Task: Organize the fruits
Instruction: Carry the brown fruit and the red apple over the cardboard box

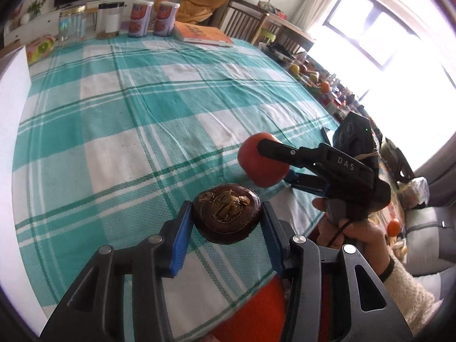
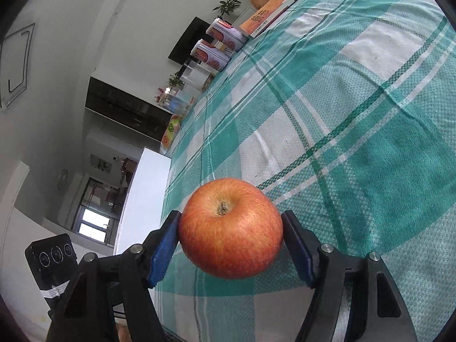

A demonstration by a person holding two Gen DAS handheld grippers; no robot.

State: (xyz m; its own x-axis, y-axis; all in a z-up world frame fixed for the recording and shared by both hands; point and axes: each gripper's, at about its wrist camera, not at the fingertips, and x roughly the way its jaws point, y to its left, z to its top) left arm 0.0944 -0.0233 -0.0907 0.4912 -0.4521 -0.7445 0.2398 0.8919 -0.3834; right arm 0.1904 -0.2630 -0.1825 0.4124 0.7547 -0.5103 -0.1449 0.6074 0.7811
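- The left gripper (image 1: pixel 226 218) is clamped on a dark brown mangosteen (image 1: pixel 227 215), its blue pads pressing the fruit from both sides. The fruit hangs above the tablecloth (image 1: pixel 128 108), close to the near edge of the table.
- The right gripper (image 2: pixel 230 238) grips a red-orange apple (image 2: pixel 230 228) between its blue pads, stem end facing the camera. The apple is held clear of the cloth, above the table's near right part.
- In the left wrist view the apple sits just beyond and to the right of the mangosteen, apart from it.
- A hand (image 1: pixel 350 228) in a cream fuzzy sleeve (image 1: pixel 407 290) holds the right gripper's handle.
- Along the far edge stand two printed cans (image 1: pixel 151 18), two clear jars (image 1: pixel 91 22) and an orange book (image 1: pixel 202 34).
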